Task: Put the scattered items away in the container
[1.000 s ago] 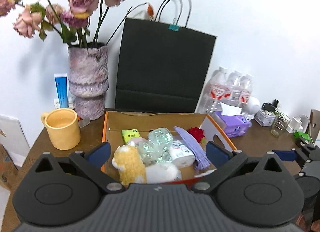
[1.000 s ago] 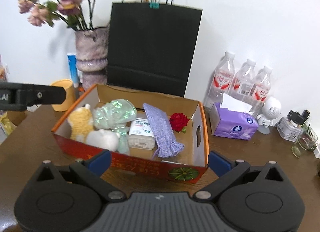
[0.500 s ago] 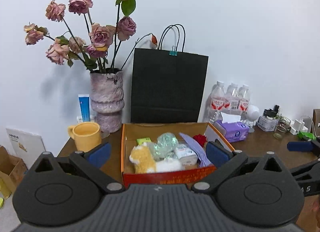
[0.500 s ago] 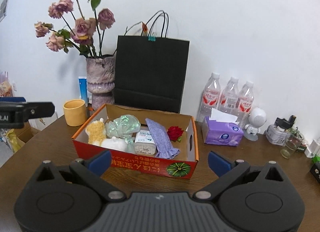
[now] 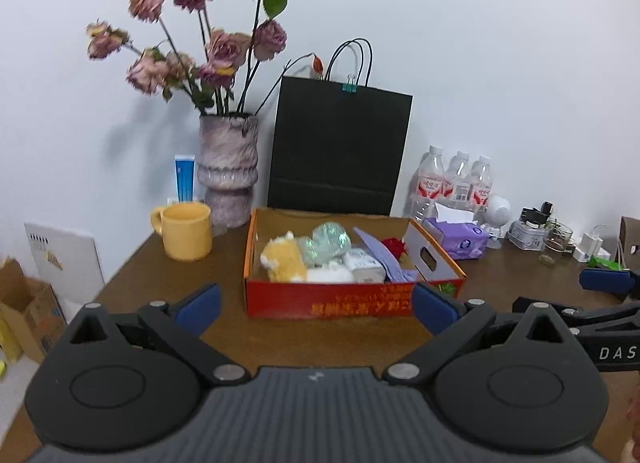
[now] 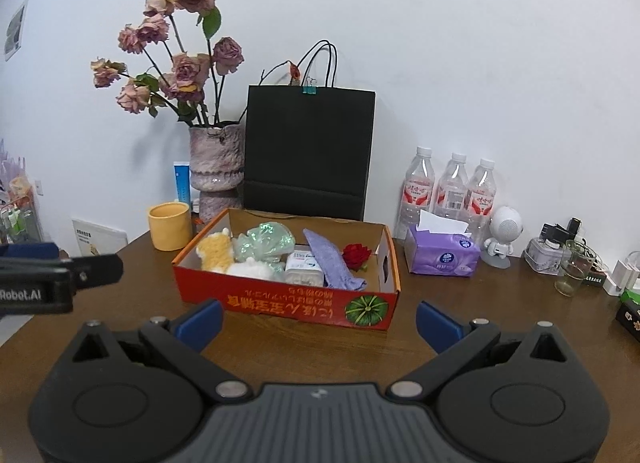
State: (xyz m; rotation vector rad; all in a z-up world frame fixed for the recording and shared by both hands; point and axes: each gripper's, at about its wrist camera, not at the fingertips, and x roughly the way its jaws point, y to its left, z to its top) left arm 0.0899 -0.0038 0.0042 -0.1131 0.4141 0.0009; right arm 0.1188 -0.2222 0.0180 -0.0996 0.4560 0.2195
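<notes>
**Our box is full and our tongs hold nothing**

We hold our left tongs (image 5: 316, 309) wide apart with nothing in them. Our right tongs (image 6: 318, 321) are spread wide too, and they hold nothing. Both hang over the near part of the brown table (image 6: 460, 303), well back from the things.

The red cardboard box (image 6: 288, 305) sits in the middle of the table. Inside it, on the left, we see a yellow plush toy (image 6: 216, 253) and a shiny green bag (image 6: 266, 245). A white pack (image 6: 305, 270) lies in the middle. A purple cloth (image 6: 330, 263) leans beside it, and a red rose (image 6: 356, 256) rests on the right.

A yellow mug (image 6: 169, 225) stands left of the box. A purple tissue pack (image 6: 440, 257) sits on the right.
</notes>
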